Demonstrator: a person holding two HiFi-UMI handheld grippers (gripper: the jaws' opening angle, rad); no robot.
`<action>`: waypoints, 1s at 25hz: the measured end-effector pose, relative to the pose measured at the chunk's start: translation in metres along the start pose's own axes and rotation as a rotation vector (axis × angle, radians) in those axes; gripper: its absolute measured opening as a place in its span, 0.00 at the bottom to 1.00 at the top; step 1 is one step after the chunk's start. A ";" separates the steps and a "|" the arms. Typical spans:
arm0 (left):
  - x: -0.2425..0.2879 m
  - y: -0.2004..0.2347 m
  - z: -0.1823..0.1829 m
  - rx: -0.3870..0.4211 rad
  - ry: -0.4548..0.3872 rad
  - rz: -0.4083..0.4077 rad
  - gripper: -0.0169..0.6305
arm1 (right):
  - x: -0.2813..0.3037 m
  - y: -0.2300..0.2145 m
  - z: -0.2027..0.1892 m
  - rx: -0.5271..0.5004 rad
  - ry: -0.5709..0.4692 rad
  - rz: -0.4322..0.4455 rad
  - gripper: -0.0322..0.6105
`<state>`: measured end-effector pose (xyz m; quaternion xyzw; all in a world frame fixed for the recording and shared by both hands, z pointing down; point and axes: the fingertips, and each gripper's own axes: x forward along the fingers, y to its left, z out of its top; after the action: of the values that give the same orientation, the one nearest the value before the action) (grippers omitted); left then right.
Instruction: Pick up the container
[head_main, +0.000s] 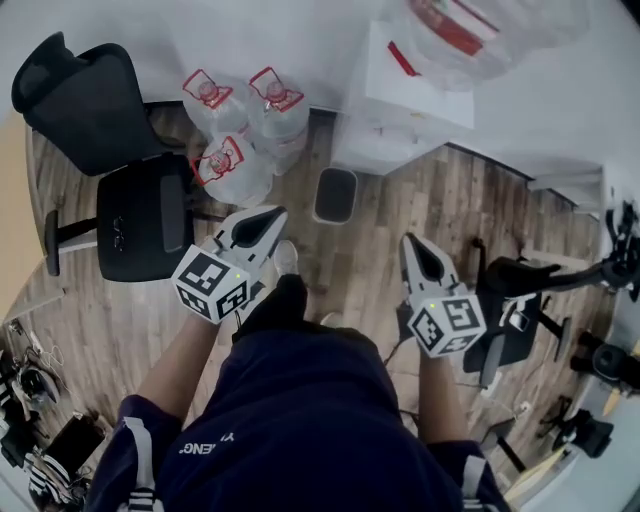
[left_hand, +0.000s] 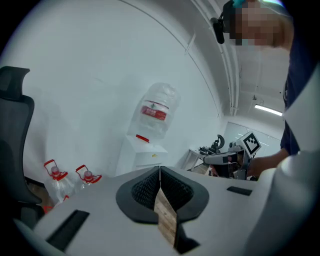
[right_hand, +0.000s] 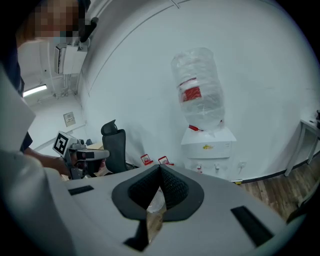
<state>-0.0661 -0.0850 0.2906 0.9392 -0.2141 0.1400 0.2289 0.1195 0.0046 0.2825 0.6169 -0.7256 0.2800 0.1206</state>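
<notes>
Three clear water jugs with red caps and handles stand on the wood floor by the wall: one at the back left (head_main: 213, 103), one beside it (head_main: 279, 104), one in front (head_main: 232, 166). Two of them show in the left gripper view (left_hand: 56, 181) and small in the right gripper view (right_hand: 146, 160). My left gripper (head_main: 272, 215) (left_hand: 160, 170) is shut and empty, held in the air short of the jugs. My right gripper (head_main: 410, 242) (right_hand: 160, 167) is also shut with nothing in it, off to the right of them.
A white water dispenser (head_main: 400, 115) (right_hand: 207, 149) carries a large upturned bottle (right_hand: 197, 90) against the wall. A dark bin (head_main: 335, 195) stands between jugs and dispenser. A black office chair (head_main: 130, 200) is left of the jugs; exercise gear (head_main: 545, 290) lies at right.
</notes>
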 end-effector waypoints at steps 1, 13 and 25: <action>0.006 0.011 0.002 0.001 0.011 -0.009 0.06 | 0.012 0.000 0.004 0.004 0.006 -0.008 0.06; 0.073 0.097 -0.013 -0.017 0.104 -0.029 0.07 | 0.122 -0.034 0.010 0.014 0.083 -0.041 0.06; 0.132 0.092 -0.122 -0.072 0.201 0.083 0.10 | 0.155 -0.107 -0.095 0.037 0.204 0.017 0.06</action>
<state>-0.0141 -0.1440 0.4765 0.9020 -0.2337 0.2351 0.2767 0.1741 -0.0802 0.4685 0.5809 -0.7096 0.3559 0.1802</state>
